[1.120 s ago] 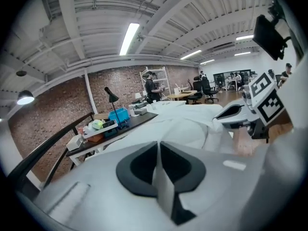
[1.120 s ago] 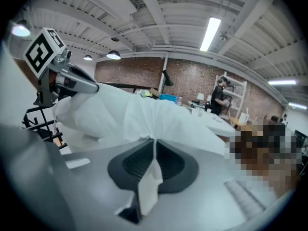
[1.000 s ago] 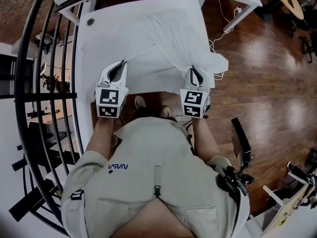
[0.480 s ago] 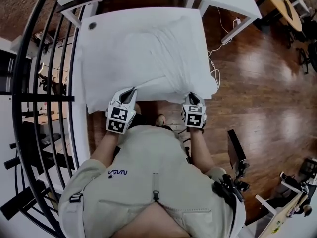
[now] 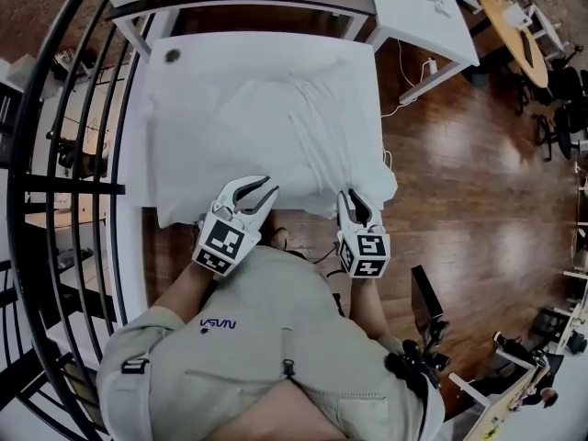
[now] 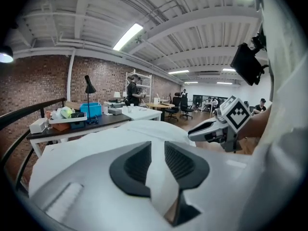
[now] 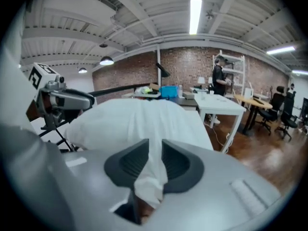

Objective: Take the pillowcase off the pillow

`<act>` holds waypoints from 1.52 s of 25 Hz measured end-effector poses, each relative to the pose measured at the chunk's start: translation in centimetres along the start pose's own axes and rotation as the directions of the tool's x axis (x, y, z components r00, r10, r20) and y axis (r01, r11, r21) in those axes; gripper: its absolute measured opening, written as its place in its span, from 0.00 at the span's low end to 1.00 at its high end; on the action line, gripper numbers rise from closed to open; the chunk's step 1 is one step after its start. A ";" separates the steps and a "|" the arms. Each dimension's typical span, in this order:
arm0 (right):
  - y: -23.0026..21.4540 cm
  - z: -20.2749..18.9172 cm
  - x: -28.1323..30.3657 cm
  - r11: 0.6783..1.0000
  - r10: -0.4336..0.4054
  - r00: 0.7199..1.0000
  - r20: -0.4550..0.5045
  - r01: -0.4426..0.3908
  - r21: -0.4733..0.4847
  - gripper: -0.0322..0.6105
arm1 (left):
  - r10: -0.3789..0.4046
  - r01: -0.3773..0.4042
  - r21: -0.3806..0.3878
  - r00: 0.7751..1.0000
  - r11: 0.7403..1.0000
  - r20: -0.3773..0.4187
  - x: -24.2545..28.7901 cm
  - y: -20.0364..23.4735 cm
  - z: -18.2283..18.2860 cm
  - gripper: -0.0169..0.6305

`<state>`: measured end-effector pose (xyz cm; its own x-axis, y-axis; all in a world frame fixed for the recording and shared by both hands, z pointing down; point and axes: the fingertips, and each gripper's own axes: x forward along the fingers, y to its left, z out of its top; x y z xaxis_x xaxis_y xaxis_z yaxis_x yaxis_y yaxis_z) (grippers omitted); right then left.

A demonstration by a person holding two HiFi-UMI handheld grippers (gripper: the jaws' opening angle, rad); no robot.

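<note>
Grippers (image 5: 257,187) (image 5: 354,197) just opened — pillowcase (image 5: 276,118) between.

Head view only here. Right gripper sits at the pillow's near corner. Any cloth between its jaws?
Observer: Yes. In the right gripper view, the right gripper has just been opening its jaws, and a bunched fold of the pillowcase lies between them.
Operator: Left one?
Observer: The left gripper view shows the same. The left gripper has just been opening too, with a flat strip of pillowcase in the gap.
Operator: Anyone nearby?
Observer: Not close. Both gripper views show a person standing at a white shelf across the room.
</note>
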<state>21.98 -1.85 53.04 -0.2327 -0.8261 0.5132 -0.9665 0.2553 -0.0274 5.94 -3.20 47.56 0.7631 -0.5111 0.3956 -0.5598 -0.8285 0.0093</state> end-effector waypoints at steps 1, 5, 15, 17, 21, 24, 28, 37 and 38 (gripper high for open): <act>0.6 1.6 0.2 1.000 0.003 0.999 0.035 -0.003 -0.002 0.18 | 0.003 -0.003 0.005 1.000 1.000 0.013 0.0 0.7 0.6 0.16; 2.1 6.9 1.4 1.000 -0.002 0.993 0.117 0.004 -0.017 0.18 | 0.031 -0.032 0.020 0.999 0.999 0.026 0.2 4.6 1.9 0.19; 1.3 13.5 2.7 0.998 -0.046 0.977 0.210 0.056 -0.040 0.18 | 0.063 -0.063 -0.003 0.998 0.998 0.018 0.7 9.7 2.3 0.22; 0.5 13.9 3.3 0.999 -0.027 0.975 0.220 0.036 -0.038 0.18 | 0.091 -0.091 -0.003 0.996 0.996 0.008 1.1 9.9 2.3 0.22; -0.1 15.4 6.0 0.995 0.074 0.973 0.219 -0.058 -0.077 0.18 | 0.188 -0.188 -0.012 0.982 0.982 -0.017 2.6 11.4 2.4 0.24; -0.5 16.7 7.9 0.985 0.144 0.968 0.206 -0.121 -0.120 0.19 | 0.274 -0.275 -0.014 0.961 0.961 -0.030 4.1 12.5 2.7 0.31; -0.5 18.0 10.7 0.966 0.225 0.958 0.179 -0.195 -0.170 0.22 | 0.346 -0.347 -0.013 0.937 0.938 -0.050 6.1 14.7 3.0 0.37; 0.8 18.6 17.8 0.934 0.281 0.958 0.055 -0.260 -0.247 0.27 | 0.307 -0.321 -0.036 0.928 0.946 -0.212 11.6 19.3 0.6 0.49; 1.0 18.7 18.5 0.931 0.279 0.960 0.041 -0.260 -0.257 0.27 | 0.284 -0.304 -0.047 0.927 0.952 -0.244 12.1 19.4 -0.1 0.50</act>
<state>14.69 -26.34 46.46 -0.4971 -0.7419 0.4499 -0.8115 0.5811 0.0616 4.30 -25.44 52.62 0.4696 -0.6532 0.5940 -0.7795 -0.6226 -0.0684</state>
